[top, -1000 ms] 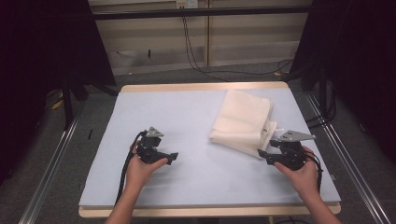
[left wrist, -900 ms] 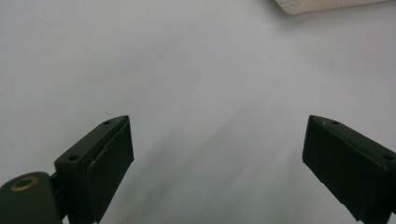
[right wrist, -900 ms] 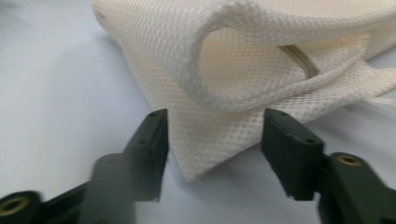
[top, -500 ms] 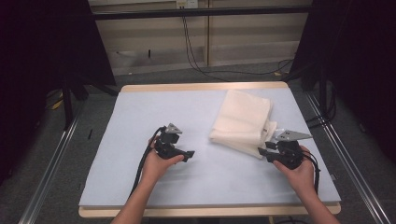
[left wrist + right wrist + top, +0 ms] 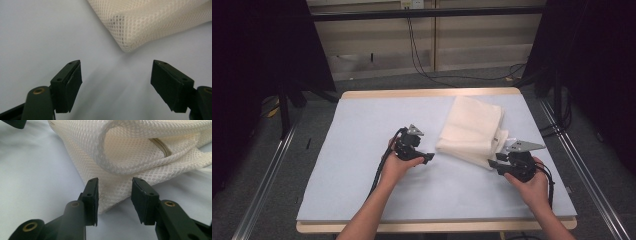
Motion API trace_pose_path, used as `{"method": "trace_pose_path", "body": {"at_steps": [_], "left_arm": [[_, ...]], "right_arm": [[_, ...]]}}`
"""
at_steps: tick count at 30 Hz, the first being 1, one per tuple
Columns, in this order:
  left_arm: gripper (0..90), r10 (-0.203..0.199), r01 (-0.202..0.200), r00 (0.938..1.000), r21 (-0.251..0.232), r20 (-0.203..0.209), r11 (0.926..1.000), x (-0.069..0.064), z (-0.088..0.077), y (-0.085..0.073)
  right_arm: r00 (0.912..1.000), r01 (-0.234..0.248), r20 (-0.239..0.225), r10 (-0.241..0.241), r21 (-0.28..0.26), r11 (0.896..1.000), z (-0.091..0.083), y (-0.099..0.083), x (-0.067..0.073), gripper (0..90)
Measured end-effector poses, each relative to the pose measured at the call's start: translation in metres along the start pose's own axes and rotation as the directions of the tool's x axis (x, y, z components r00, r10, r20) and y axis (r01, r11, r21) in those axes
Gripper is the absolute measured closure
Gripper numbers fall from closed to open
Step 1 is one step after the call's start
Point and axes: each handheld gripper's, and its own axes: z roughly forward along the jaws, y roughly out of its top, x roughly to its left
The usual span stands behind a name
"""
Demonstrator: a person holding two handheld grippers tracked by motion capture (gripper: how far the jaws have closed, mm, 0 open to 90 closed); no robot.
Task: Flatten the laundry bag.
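From above we see the counter (image 5: 362, 150) carrying the folded mesh bag (image 5: 472, 131). Right gripper (image 5: 114, 195): jaws half spread astride the bag's corner, zipper (image 5: 161, 146) visible beyond. Left gripper (image 5: 116, 82): jaws spread, just closing somewhat, bag corner ahead, untouched.

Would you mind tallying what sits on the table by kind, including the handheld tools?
White mesh laundry bag: 1
Pale blue table mat: 1
Black handheld tools: 2, the left tool and the right tool
Total: 4
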Motion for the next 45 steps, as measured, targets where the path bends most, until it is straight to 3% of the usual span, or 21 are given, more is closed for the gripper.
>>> {"method": "trace_pose_path", "body": {"at_steps": [7, 12, 19, 20, 22, 25, 30, 33, 34, 36, 39, 41, 45], "left_arm": [[29.7, -0.023, 0.023, 0.9997, -0.019, 0.013, 0.9996, -0.002, 0.01, 0.004], [29.2, 0.029, -0.028, 0.999, -0.007, 0.036, 0.9996, -0.011, 0.018, 0.02], [34.4, 0.063, -0.063, 0.9978, 0.012, 0.019, 0.9979, -0.011, 0.025, 0.025], [35.9, 0.056, -0.056, 0.9983, -0.003, 0.02, 0.9985, -0.012, 0.027, 0.025], [40.0, 0.087, -0.087, 0.9959, -0.002, 0.027, 0.9962, -0.012, 0.028, 0.026], [44.0, 0.096, -0.095, 0.9952, -0.019, 0.02, 0.9953, -0.015, 0.03, 0.026], [50.9, 0.078, -0.077, 0.9962, -0.027, 0.037, 0.9966, -0.014, 0.032, 0.026], [54.7, 0.068, -0.068, 0.9973, -0.029, 0.026, 0.9973, -0.016, 0.032, 0.027], [63.0, 0.07, -0.07, 0.9974, -0.002, 0.019, 0.9976, -0.016, 0.031, 0.029], [66.4, 0.074, -0.075, 0.9971, 0.01, 0.016, 0.9972, -0.016, 0.03, 0.03], [78.6, 0.046, -0.046, 0.9989, 0.011, 0.009, 0.9989, -0.016, 0.028, 0.031], [80.5, 0.016, -0.017, 0.9997, 0.02, 0.02, 0.9997, -0.015, 0.025, 0.031], [81.3, -0.001, 0.0, 0.9994, 0.027, 0.036, 0.9996, -0.014, 0.015, 0.026]], "right_arm": [[1.0, 0.008, -0.005, -0.008, 0.006, 1.0, 0.001, -0.001, 0.0, 57.0], [1.0, 0.007, -0.007, -0.007, 0.007, 1.0, 0.002, -0.001, -0.001, 57.2], [0.9999, -0.002, -0.012, 0.002, 0.013, 1.0, 0.001, -0.002, -0.001, 57.1], [0.9999, -0.002, -0.011, 0.003, 0.013, 1.0, 0.001, -0.002, -0.001, 56.8], [0.9999, -0.003, -0.014, 0.003, 0.016, 1.0, 0.001, -0.002, -0.001, 56.7], [0.9999, -0.005, -0.013, 0.006, 0.017, 1.0, 0.001, -0.002, -0.002, 56.7], [0.9999, -0.004, -0.009, 0.004, 0.02, 1.0, 0.001, -0.002, -0.001, 56.6], [0.9999, -0.002, -0.01, 0.002, 0.018, 1.0, 0.002, -0.002, -0.002, 56.6], [0.9999, -0.001, -0.012, 0.001, 0.017, 1.0, 0.002, -0.002, -0.002, 56.6], [0.9999, -0.003, -0.012, 0.003, 0.016, 1.0, 0.002, -0.002, -0.002, 56.6], [0.9999, 0.0, -0.014, 0.0, 0.014, 1.0, 0.002, -0.001, -0.002, 56.5], [0.9999, -0.007, -0.012, 0.007, 0.006, 1.0, 0.001, -0.001, -0.002, 56.6], [0.9998, 0.0, -0.017, 0.0, -0.002, 1.0, 0.0, -0.001, -0.003, 57.5]]}}
